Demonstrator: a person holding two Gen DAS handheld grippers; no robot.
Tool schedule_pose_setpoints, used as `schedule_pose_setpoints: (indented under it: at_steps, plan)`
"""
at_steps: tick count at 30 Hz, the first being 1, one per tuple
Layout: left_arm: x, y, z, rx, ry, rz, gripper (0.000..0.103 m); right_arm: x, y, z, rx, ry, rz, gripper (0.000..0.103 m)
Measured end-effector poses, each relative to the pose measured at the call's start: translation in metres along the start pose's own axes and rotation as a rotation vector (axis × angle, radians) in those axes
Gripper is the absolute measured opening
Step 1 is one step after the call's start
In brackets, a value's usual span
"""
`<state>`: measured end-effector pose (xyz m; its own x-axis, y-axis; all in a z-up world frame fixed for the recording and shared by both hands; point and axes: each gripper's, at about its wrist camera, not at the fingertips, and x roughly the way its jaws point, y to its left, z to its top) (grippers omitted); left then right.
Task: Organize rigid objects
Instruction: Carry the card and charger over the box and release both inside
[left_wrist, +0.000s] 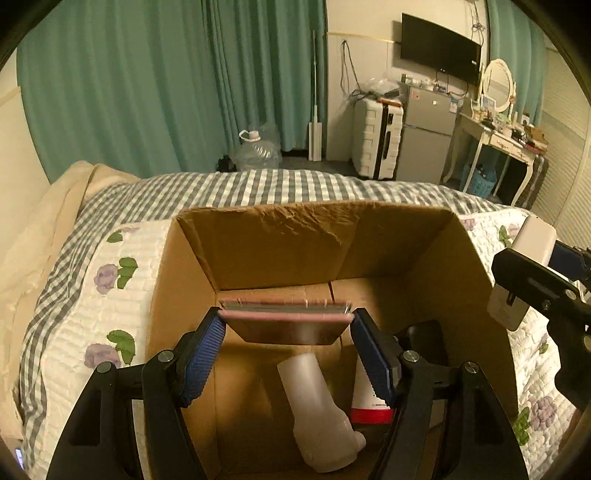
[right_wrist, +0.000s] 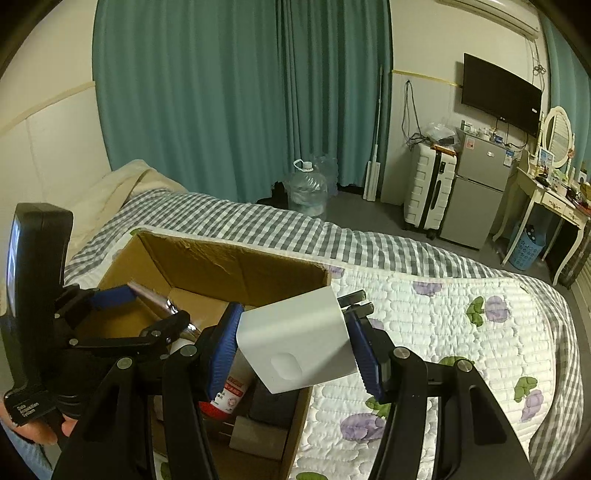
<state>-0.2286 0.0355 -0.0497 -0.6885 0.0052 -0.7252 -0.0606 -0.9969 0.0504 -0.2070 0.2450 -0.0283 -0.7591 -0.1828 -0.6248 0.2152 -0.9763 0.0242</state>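
A flat pink-edged notebook, ring-bound along its far edge, was pinched between the ribbed blue pads of the left gripper and held level over the open cardboard box. The box was plain brown corrugated board, its far wall creased and scuffed, and it was set on a quilted white bedspread printed with purple flowers and green leaves. Down on the box floor a frosted white plastic bottle was seen lying on its side, with a white tube capped in red just beside it; small print could be made out on the tube but was too small to read. The right gripper was clamped on a smooth white blocky charger with rounded corners and a shallow oval dimple on its near face, two metal prongs sticking out at its far end; it was held above the box's right rim. On the black handle of the left gripper, white lettering was read as "Data Acquisition System". A grey-and-white gingham blanket was spread across the far side of the bed.
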Motion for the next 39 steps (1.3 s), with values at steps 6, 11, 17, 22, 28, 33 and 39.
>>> schedule_pose_setpoints:
  at_steps: [6, 11, 17, 22, 28, 33, 39]
  plan:
    - [-0.025, 0.004, 0.007, 0.033, -0.084, 0.036, 0.073, -0.002, 0.006, 0.004, 0.000, -0.004, -0.003, 0.057]
    - [-0.028, 0.019, 0.006, 0.003, -0.089, 0.051, 0.073, 0.017, 0.012, 0.005, -0.017, 0.029, -0.002, 0.057]
    - [-0.034, 0.028, 0.002, -0.008, -0.105, 0.054, 0.073, 0.043, 0.025, 0.005, -0.036, 0.050, 0.012, 0.057]
    - [-0.048, 0.031, 0.001, -0.012, -0.126, 0.052, 0.073, 0.047, 0.034, 0.001, -0.055, 0.042, -0.001, 0.083]
    - [-0.079, 0.035, -0.006, -0.020, -0.149, 0.050, 0.073, 0.003, 0.030, 0.005, -0.027, 0.004, -0.032, 0.086]
    - [-0.116, 0.036, -0.023, -0.019, -0.167, 0.042, 0.073, -0.055, 0.037, 0.000, -0.046, -0.022, -0.076, 0.086]
    - [-0.143, 0.042, -0.062, -0.002, -0.154, 0.035, 0.074, -0.109, 0.060, -0.031, -0.082, -0.033, -0.077, 0.086]
